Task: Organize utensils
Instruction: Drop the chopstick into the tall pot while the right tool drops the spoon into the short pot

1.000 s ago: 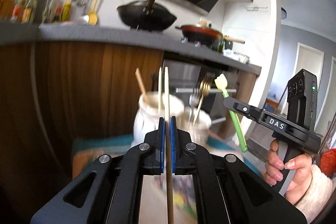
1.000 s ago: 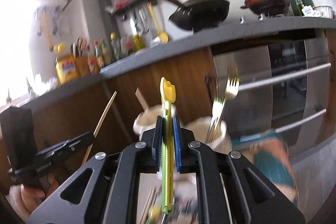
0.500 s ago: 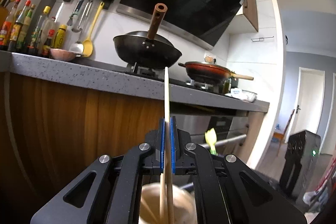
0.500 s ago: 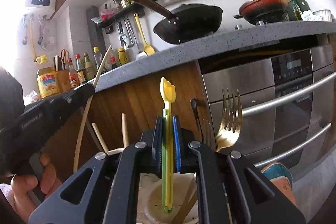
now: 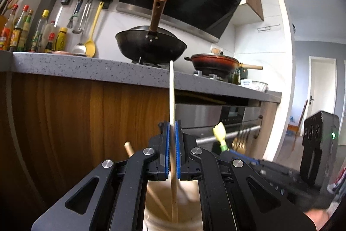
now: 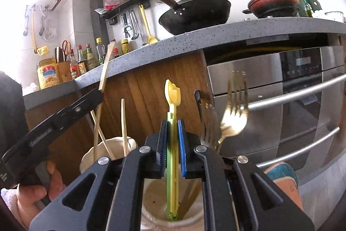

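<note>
My left gripper is shut on a pale wooden chopstick held upright; its lower end dips into a white ceramic holder below the fingers, beside another chopstick. My right gripper is shut on a yellow-green plastic utensil held upright, its lower end inside a second white holder. A gold fork and a silver fork stand in that holder. The left gripper shows at the left of the right wrist view, over the chopstick holder.
A wooden cabinet front and a grey counter edge stand straight ahead. A steel oven with bar handles is to the right. A black wok and red pan sit on the stove.
Both grippers have come down over the holders. The chopstick's lower end now reaches into the left holder, and the yellow-green utensil sits deeper in the fork holder.
</note>
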`<action>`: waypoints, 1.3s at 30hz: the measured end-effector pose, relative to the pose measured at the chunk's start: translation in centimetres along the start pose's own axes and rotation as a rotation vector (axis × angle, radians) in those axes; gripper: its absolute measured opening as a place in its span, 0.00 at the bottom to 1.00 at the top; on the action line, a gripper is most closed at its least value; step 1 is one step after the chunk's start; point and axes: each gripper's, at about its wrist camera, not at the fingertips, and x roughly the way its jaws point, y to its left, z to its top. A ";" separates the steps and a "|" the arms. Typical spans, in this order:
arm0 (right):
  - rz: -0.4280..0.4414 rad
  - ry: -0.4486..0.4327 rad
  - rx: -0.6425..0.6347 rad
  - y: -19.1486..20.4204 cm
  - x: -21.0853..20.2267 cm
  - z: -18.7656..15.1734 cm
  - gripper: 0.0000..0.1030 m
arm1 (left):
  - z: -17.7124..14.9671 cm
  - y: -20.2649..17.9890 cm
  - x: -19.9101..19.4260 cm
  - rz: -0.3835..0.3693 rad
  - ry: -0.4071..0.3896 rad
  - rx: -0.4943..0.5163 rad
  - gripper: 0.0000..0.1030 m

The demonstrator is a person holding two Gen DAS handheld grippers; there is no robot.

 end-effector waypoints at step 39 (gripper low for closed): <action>-0.076 0.005 0.048 -1.6 -3.9 -3.3 0.08 | -3.2 1.0 -3.9 0.034 0.137 -0.028 0.28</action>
